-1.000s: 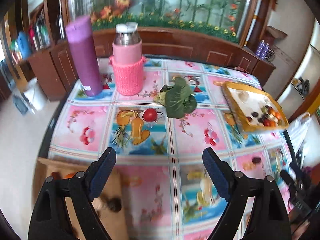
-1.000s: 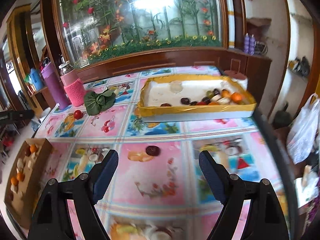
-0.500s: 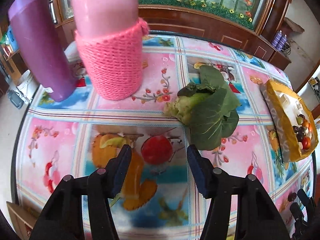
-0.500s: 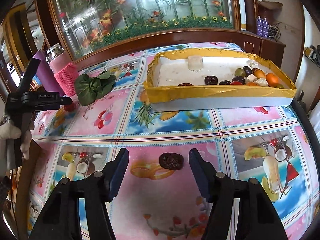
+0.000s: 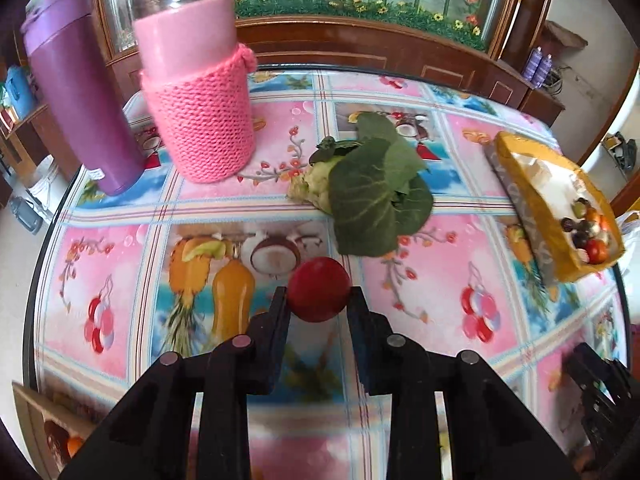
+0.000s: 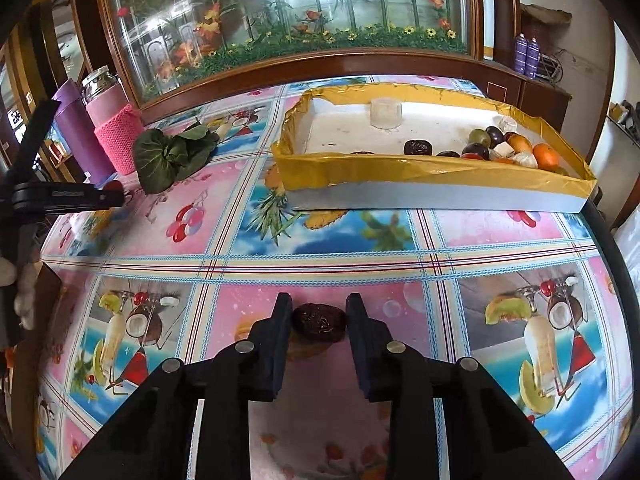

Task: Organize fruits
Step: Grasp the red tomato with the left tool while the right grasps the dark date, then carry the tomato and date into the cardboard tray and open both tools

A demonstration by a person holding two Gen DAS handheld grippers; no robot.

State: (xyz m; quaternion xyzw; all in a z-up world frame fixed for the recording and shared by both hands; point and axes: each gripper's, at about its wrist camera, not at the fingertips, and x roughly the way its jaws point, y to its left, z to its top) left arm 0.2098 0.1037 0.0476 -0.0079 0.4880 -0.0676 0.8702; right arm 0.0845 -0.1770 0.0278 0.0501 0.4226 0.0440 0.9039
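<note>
A round red fruit [image 5: 319, 290] lies on the fruit-print tablecloth, and my left gripper [image 5: 318, 296] is shut on it, with a pad pressed on each side. In the right wrist view a dark wrinkled date [image 6: 319, 322] lies on the cloth between the pads of my right gripper [image 6: 319, 304]. Those jaws are closing and touch both ends of the date. Beyond it stands a yellow-lined tray [image 6: 400, 168] with several fruits heaped in its right end. The same tray [image 5: 516, 160] sits at the right of the left wrist view.
A jar in a pink knitted sleeve [image 5: 200, 120] and a purple bottle [image 5: 76, 100] stand at the table's far left. A leafy green vegetable [image 5: 372, 196] lies just behind the red fruit. A cardboard box [image 5: 36, 420] with fruit sits at the near left edge.
Both grippers came down and forward to the table and closed, the left around the red fruit and the right around the date.
</note>
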